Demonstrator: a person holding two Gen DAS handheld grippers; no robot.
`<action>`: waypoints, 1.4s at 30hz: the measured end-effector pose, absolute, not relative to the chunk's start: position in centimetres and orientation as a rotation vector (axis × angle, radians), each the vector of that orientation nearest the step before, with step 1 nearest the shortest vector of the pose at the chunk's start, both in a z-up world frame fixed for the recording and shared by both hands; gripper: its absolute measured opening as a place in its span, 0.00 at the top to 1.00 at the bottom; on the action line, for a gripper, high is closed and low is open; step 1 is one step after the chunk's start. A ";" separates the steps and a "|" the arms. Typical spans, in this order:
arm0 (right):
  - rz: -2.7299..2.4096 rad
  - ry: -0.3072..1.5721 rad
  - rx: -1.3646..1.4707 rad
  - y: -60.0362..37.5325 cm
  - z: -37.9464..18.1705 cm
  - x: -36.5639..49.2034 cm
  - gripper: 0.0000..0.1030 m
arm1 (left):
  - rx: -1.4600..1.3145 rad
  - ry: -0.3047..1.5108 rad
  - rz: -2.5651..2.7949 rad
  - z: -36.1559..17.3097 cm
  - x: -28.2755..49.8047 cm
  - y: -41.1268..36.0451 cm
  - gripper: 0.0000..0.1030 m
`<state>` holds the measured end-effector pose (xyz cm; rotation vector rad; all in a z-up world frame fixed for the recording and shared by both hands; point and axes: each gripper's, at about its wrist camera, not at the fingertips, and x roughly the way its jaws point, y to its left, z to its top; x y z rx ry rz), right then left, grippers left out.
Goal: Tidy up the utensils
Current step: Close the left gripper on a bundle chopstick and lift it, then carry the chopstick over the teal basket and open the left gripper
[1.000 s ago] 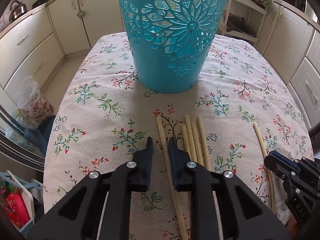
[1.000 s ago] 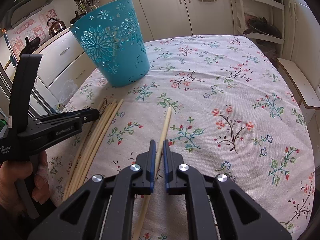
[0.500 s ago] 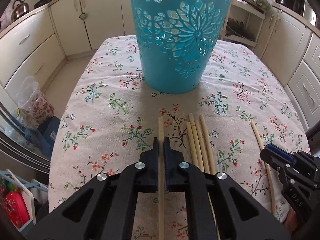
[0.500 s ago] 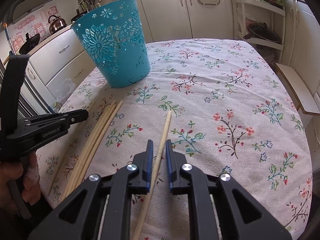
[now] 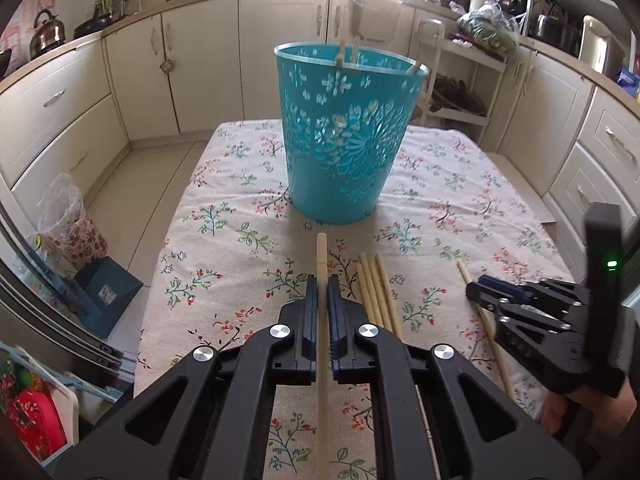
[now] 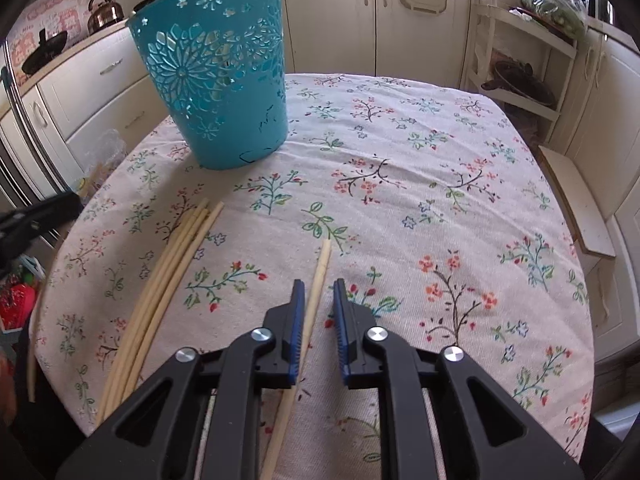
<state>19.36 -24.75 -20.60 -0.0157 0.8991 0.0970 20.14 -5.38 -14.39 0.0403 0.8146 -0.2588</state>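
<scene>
a: chopstick (image 5: 321, 280) in the left gripper (image 5: 321, 292) is lying straight along the fingers, tip pointing ahead at the teal basket (image 5: 344, 140). the jaws are pinching it narrow on both sides, and it looks lifted off the tabletop (image 5: 224, 240).

b: and the right gripper (image 6: 318, 304)?

a: its jaws are standing apart around a second chopstick (image 6: 316, 280) that is lying flat on the cloth, nearer the left finger, not gripped. its long axis is running roughly with the fingers, leaning a little right at the far end.

b: so which one is going first?

a: i'd judge the left; it is already holding its stick and the basket is sitting dead ahead, with a few sticks poking over its rim. four loose chopsticks (image 5: 374, 288) are waiting just beside the left jaws.
</scene>
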 end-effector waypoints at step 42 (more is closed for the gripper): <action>0.165 0.880 0.184 -27.2 -20.9 19.7 0.92 | -0.256 0.259 -0.236 2.1 35.7 -7.7 0.95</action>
